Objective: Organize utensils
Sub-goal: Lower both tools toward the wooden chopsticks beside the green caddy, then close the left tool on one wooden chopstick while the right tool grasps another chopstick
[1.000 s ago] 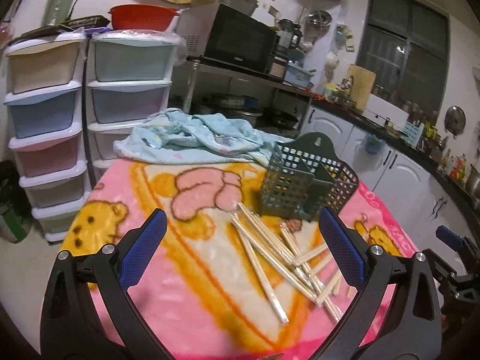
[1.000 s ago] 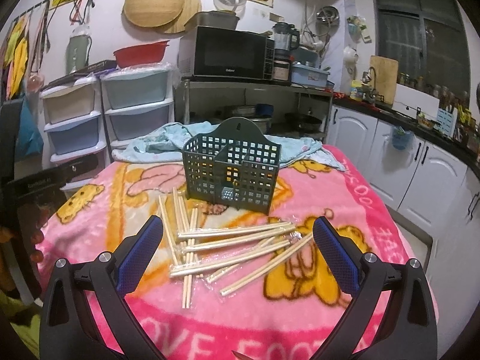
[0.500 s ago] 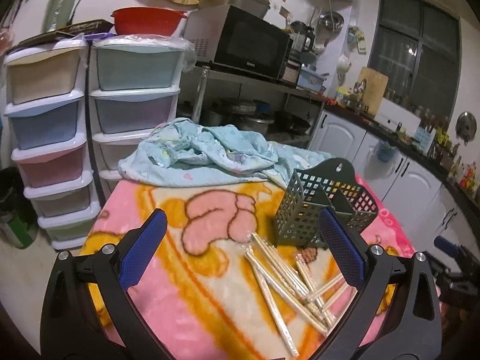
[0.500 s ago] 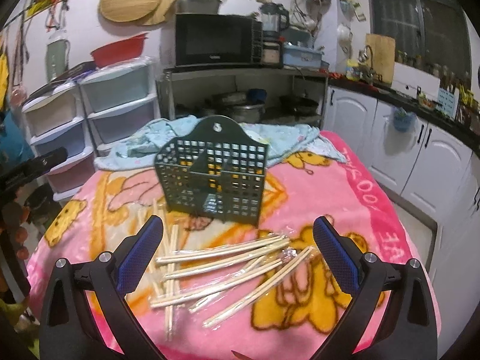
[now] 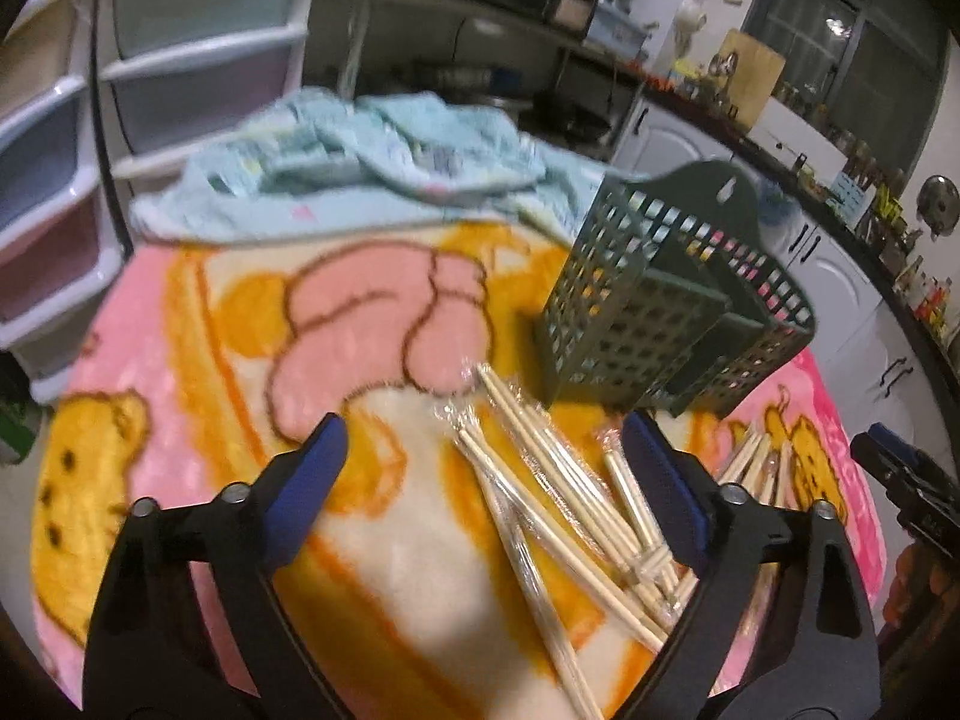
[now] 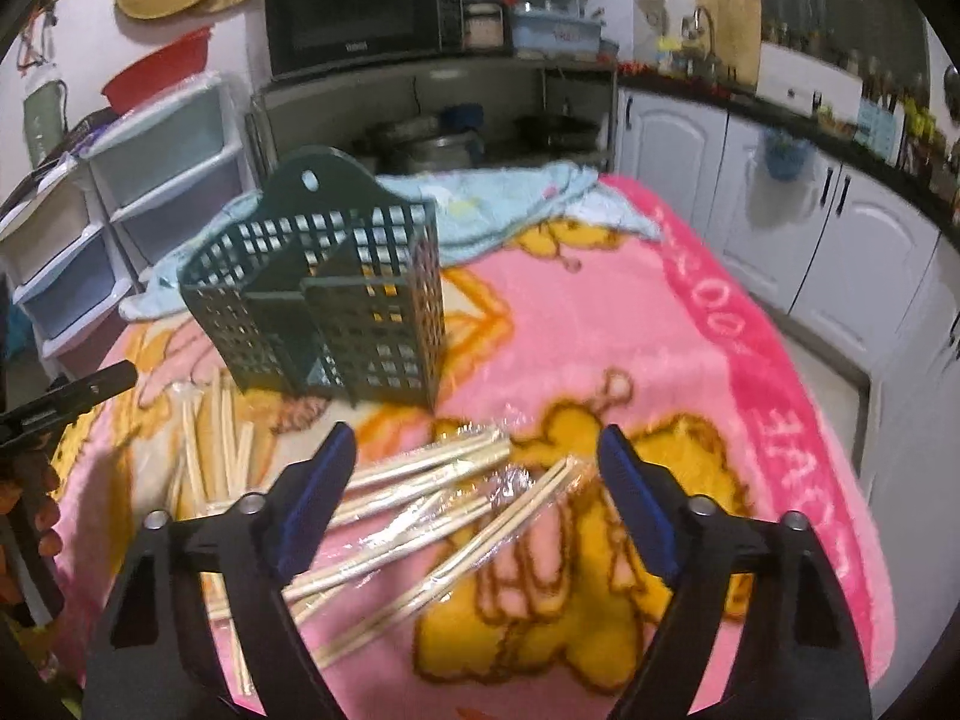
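A dark green perforated utensil holder [image 5: 672,306] stands upright on the pink cartoon blanket [image 5: 198,324]; it also shows in the right wrist view [image 6: 336,312]. Several plastic-wrapped wooden chopsticks [image 5: 558,492] lie scattered in front of it, also seen in the right wrist view [image 6: 420,510]. My left gripper [image 5: 483,468] is open and empty, low over the chopsticks. My right gripper [image 6: 477,474] is open and empty, just above the chopsticks on its side. The right gripper's tip shows at the left wrist view's right edge [image 5: 900,474].
A crumpled light blue cloth [image 5: 372,156] lies at the blanket's far side behind the holder. Plastic drawer units [image 5: 90,120] stand beyond the table on the left. White cabinets [image 6: 810,252] and a counter run along the right. A microwave [image 6: 360,12] sits on a shelf behind.
Both grippers have moved down and forward toward the chopsticks, which now look larger and lie between the fingers. Both stay open. The holder and chopsticks have not moved.
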